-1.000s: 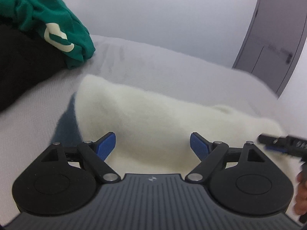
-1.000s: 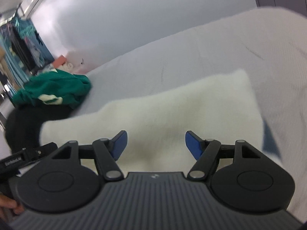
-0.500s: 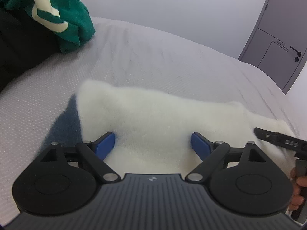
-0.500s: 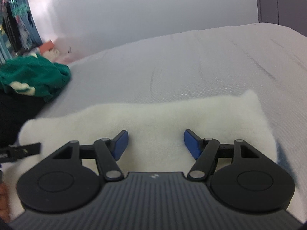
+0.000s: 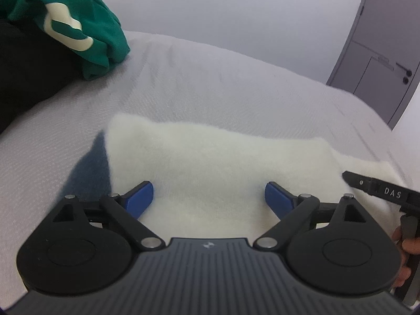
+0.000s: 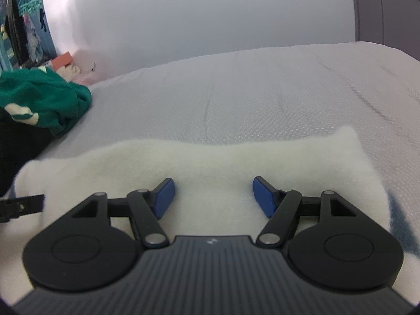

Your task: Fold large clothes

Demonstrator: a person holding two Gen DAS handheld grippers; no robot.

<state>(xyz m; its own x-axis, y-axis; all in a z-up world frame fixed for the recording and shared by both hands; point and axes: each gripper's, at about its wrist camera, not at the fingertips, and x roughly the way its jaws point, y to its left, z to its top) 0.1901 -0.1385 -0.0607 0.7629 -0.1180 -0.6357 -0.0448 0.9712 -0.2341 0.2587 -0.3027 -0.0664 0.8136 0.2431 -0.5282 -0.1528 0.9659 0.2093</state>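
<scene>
Left wrist view: left gripper (image 5: 208, 197) has sunk toward the cream garment (image 5: 218, 157) folded near the bed (image 5: 236, 86) edge, jaws opening around nothing. Right wrist view: right gripper (image 6: 211, 195), fingers spread, has lowered too, seemingly empty; fold probably laid.

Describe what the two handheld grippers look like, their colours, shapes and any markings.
Both match: the left gripper and right gripper each have a dark ribbed body with a small pale logo, two round black discs, black linkage bars with silver pivot pins, and blue pads on the fingers. In the left view, the right gripper's black side shows white letters "DAS".
</scene>
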